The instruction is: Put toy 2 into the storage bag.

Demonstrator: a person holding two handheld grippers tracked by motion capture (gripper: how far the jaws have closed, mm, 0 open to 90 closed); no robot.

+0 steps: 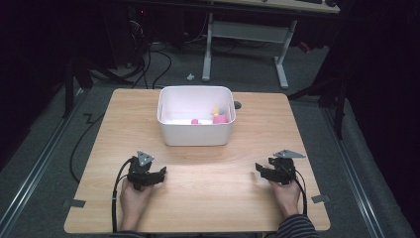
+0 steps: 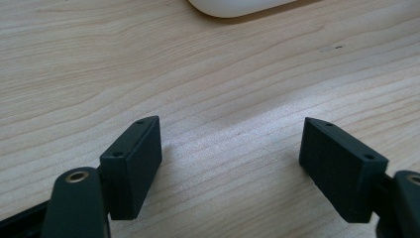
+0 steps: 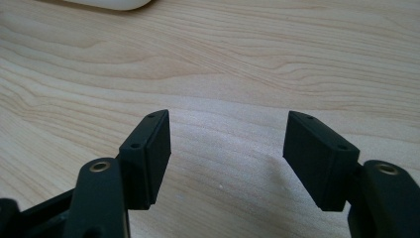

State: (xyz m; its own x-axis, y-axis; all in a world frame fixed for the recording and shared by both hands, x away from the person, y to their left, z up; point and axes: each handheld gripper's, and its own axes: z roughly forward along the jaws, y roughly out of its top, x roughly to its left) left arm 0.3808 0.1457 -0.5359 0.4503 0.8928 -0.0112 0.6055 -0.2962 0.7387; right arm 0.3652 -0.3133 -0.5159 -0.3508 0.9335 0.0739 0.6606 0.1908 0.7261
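Both hands rest near the front edge of the tabletop (image 1: 203,163), one claw in each. The left claw (image 1: 159,174) lies low over the wood with its jaws spread wide and nothing between them; in the left gripper view bare grain fills the gap. The right claw (image 1: 259,169) likewise stands apart and empty, its jaws framing bare wood in the right gripper view. The white tub (image 1: 196,130) sits at the middle of the tabletop, well ahead of both claws and between their lines of reach. It is a rounded rectangular container with smooth, glossy walls. Inside, toward its right rear corner, lie a few small pieces: a pink block (image 1: 220,119), a smaller pink piece (image 1: 195,121), and something yellow and blue behind them, too small to identify. The step in hand appears to be a rest or start pose. To do the next reach well, a claw should rise over the rim before descending, keep its jaws parted, and approach the pieces from above rather than scraping the wall.
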